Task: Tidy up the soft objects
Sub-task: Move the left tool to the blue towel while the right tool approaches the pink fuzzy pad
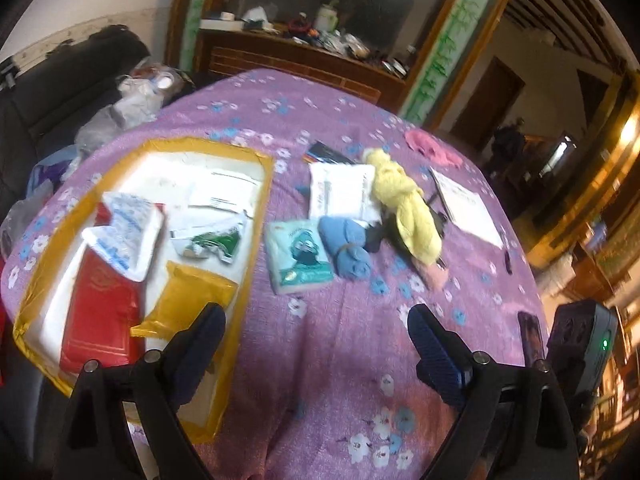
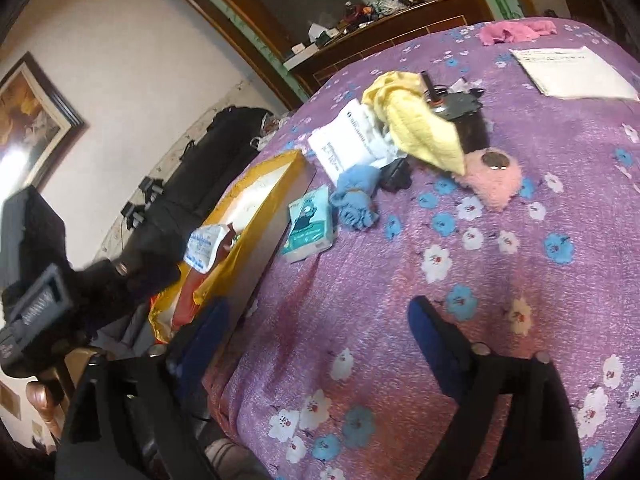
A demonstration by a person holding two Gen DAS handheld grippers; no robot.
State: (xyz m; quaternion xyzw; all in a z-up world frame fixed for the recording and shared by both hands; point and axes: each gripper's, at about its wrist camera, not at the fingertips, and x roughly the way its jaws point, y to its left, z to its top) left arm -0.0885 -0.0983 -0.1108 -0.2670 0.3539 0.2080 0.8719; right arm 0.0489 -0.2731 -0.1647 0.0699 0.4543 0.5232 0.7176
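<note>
Left gripper (image 1: 312, 336) gapes wide and empty beside the yellow-rimmed box (image 1: 256, 216) at nine o'clock; right gripper (image 2: 320, 328) likewise. Blue cloth (image 1: 346, 252) and yellow cloth (image 1: 412, 212) wait at twelve o'clock on the worktop (image 1: 344, 360), probably box-bound.

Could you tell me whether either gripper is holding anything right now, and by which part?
Nothing is held: the left gripper and the right gripper are both open above the purple floral tablecloth.

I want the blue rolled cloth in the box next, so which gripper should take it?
Left, probably. The left gripper is open, beside the yellow-taped box, with the blue rolled cloth straight ahead. The right gripper sits farther from the box.
</note>
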